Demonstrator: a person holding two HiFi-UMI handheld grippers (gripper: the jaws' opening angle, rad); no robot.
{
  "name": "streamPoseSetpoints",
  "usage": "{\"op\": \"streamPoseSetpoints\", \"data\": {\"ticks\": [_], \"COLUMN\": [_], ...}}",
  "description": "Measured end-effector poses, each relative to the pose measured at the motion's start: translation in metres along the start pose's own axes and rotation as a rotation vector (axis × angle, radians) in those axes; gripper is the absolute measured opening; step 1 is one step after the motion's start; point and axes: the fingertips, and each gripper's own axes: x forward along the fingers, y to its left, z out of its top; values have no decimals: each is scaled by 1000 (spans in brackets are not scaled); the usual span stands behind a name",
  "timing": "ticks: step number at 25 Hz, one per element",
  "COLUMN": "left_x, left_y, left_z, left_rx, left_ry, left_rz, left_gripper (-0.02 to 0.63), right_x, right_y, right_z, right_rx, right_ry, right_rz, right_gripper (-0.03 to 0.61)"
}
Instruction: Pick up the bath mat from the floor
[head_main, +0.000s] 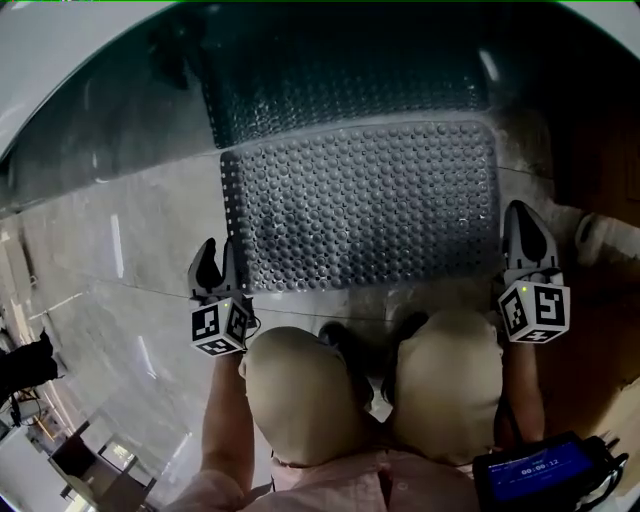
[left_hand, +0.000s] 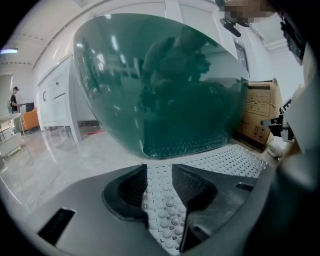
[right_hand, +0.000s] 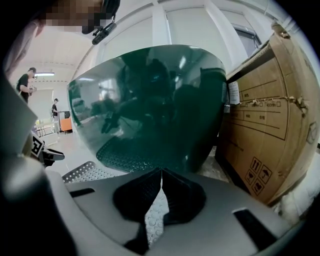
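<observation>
One bath mat (head_main: 365, 205) lies on glossy tiles (head_main: 130, 240).

Underfoot: pale grey glossy tiled floor (head_main: 130, 240). A grey studded rubber bath mat (head_main: 365, 205) lies flat on it, far edge at the foot of a dark green glossy tub (right_hand: 150, 110); brown cardboard box (right_hand: 270, 125) just beside the tub.

Reaching down with left forearm (head_main: 228, 420) and right forearm (head_main: 522, 385) past bent knees (head_main: 300, 385). Holding left tool (head_main: 220, 262) low with jaws apart, right tool (head_main: 521, 222) well apart from it, jaws closed tip to tip.
</observation>
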Motion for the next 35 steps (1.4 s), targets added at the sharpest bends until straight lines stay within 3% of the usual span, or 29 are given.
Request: {"op": "streamPoseSetpoints", "data": {"ticks": [7,14,23,27,33,35], "left_x": [12,30,50,54,63,62], "left_y": [12,21,35,45,51,57], "left_z": [-50,-83,-125,-145,-166,-166], "left_rx": [-9,-59,-103,-169,-115,-139], "left_ry": [36,95,173,206,298,301], "left_rz": [-1,-9,42,57,69,82], "left_gripper": [212,221,221,219,148,67], "right_x": [-2,-10,-14,-15,-16,-15], "right_y": [11,-2,-4,-5,-11,-10], "right_z": [-24,-24,-30,-31,-31,-32], "right_rx": [5,-7,-12,-17,-19,-13], "right_ry": [-4,-7,4,7,13,12], "right_rz": [1,-27,-41,-42,-52,-50], "right_gripper": [18,18,18,18,18,18]}}
